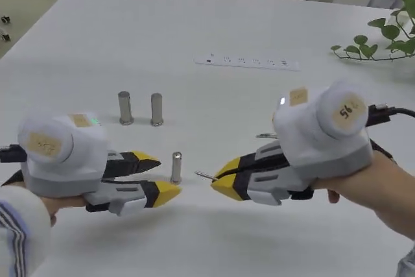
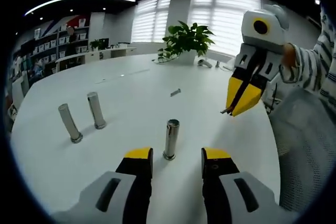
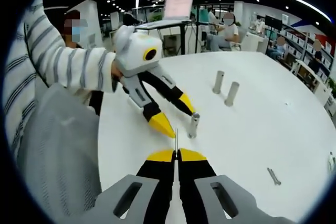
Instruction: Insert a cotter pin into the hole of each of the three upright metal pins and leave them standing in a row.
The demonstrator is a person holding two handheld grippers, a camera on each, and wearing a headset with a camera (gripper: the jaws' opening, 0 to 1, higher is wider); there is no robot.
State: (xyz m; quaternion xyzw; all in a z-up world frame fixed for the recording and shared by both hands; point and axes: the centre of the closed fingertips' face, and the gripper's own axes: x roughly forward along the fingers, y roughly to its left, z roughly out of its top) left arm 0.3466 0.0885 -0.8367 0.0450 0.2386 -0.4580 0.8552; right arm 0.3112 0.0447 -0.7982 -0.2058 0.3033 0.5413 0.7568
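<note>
The left claw is spread wide, with nothing in it. It lies low over the white table, and its two yellow tips point at the near pin. This metal pin stands up straight just past the tips, in line with the gap between them, and the tips do not touch it. The right claw is pressed together on a thin cotter pin. The cotter pin sticks out from the yellow tips and points at the near pin from the other side. Its end is close to the near pin, but there is a small gap between them. In the right gripper view the cotter pin runs straight out from the shut tips. The two far pins stand side by side farther back on the table, well apart from the near pin. They stand up straight too. A loose cotter pin lies flat on the table behind the right claw. A white power strip lies farther back on the table, and a green plant is at the far right edge.
</note>
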